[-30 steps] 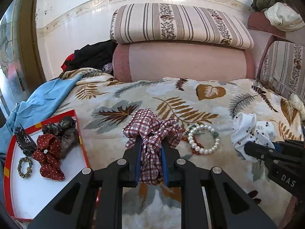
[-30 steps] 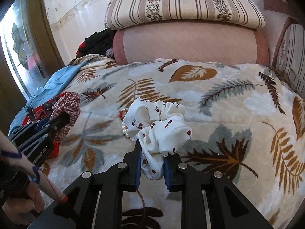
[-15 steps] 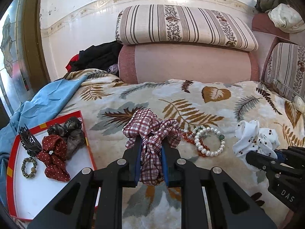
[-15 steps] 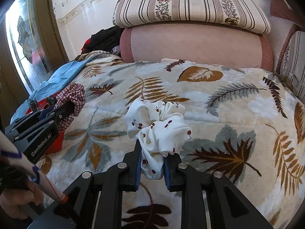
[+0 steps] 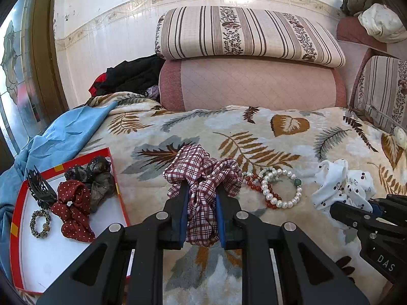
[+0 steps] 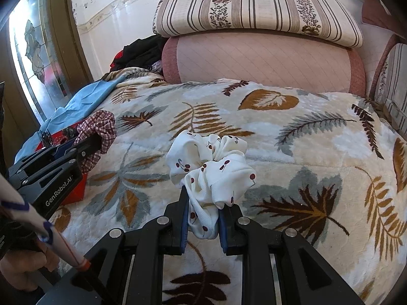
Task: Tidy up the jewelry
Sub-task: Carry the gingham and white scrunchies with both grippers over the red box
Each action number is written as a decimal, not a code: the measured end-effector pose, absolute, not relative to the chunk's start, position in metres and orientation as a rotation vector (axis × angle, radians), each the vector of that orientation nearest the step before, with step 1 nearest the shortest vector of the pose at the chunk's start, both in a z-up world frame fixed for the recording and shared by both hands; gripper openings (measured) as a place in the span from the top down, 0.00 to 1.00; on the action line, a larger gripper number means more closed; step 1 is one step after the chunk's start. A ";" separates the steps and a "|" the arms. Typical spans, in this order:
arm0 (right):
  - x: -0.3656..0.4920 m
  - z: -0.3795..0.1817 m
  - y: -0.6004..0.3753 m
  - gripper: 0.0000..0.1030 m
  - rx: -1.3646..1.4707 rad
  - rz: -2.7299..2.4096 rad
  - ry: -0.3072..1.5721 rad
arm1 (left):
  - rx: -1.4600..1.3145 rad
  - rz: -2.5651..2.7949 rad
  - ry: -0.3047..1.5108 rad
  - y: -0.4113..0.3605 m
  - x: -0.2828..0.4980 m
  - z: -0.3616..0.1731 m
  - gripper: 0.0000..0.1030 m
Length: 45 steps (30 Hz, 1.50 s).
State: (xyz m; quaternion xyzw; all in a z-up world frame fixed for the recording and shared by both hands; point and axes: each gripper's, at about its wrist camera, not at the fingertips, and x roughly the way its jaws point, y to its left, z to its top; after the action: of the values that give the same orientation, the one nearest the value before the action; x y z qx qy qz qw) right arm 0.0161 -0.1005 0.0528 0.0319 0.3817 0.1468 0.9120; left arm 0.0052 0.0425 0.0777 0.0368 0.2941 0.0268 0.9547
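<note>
Gripper (image 5: 202,193): plaid scrunchie (image 5: 203,175) hanging lengthwise

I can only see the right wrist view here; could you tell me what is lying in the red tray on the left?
Observer: In the left wrist view the red tray holds a red dotted scrunchie, a dark scrunchie, a black hair claw and a small beaded hair tie.
Operator: Thank you. Is any jewelry on the blanket out of my sight?
Observer: Yes, a pearl bracelet and a red bead bracelet lie on the blanket, overlapping.
Operator: And how is the left gripper holding its plaid scrunchie?
Observer: The left gripper is shut on the plaid scrunchie, cloth bunched between its fingers.
</note>
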 end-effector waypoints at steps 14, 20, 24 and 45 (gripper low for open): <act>0.009 0.055 -0.086 0.80 0.062 0.340 0.779 | 0.048 0.118 0.554 0.078 -0.015 0.101 0.82; -0.001 0.064 -0.060 0.80 0.082 0.381 0.765 | 0.004 0.174 0.546 0.114 -0.027 0.111 0.82; -0.011 0.072 -0.035 0.80 0.091 0.424 0.756 | -0.040 0.200 0.544 0.139 -0.035 0.117 0.82; -0.016 0.098 0.092 0.80 0.126 0.645 0.807 | -0.214 0.385 0.622 0.277 -0.091 0.118 0.82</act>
State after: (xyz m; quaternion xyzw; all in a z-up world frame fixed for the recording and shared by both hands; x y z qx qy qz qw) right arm -0.0162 0.0916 0.0979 0.0603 0.3854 0.3081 0.8677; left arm -0.0909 0.2767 0.1183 -0.1046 0.3034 0.1877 0.9283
